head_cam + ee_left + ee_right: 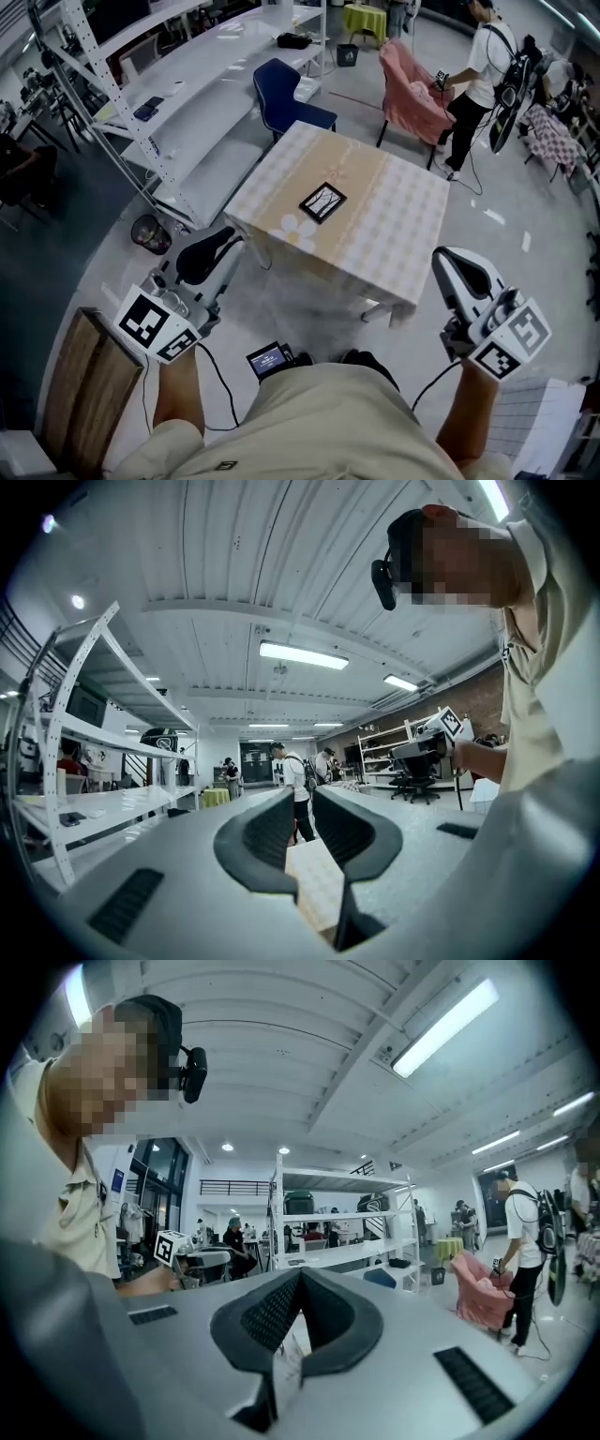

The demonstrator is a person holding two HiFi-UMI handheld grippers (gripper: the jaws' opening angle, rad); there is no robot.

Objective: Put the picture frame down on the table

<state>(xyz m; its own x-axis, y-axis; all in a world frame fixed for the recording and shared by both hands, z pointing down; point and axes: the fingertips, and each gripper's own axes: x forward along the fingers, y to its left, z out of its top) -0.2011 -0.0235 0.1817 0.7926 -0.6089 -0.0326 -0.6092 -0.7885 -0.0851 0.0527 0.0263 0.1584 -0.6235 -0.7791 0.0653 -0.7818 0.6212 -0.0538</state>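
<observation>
A small black picture frame (322,202) lies flat near the middle of the table (394,225), which wears a beige and white checked cloth. My left gripper (211,253) hangs below the table's near left corner, close to my body. In the left gripper view its fingertips (302,803) stand a little apart, with nothing between them and the table showing through the gap. Off the table's near right corner is my right gripper (464,277). Its fingertips (300,1277) meet and hold nothing. Both grippers are well short of the frame.
A blue chair (286,98) and a pink-covered chair (412,94) stand at the table's far side. White shelving (169,103) runs along the left. A person (478,84) stands at the back right. A wooden board (84,394) lies low at my left.
</observation>
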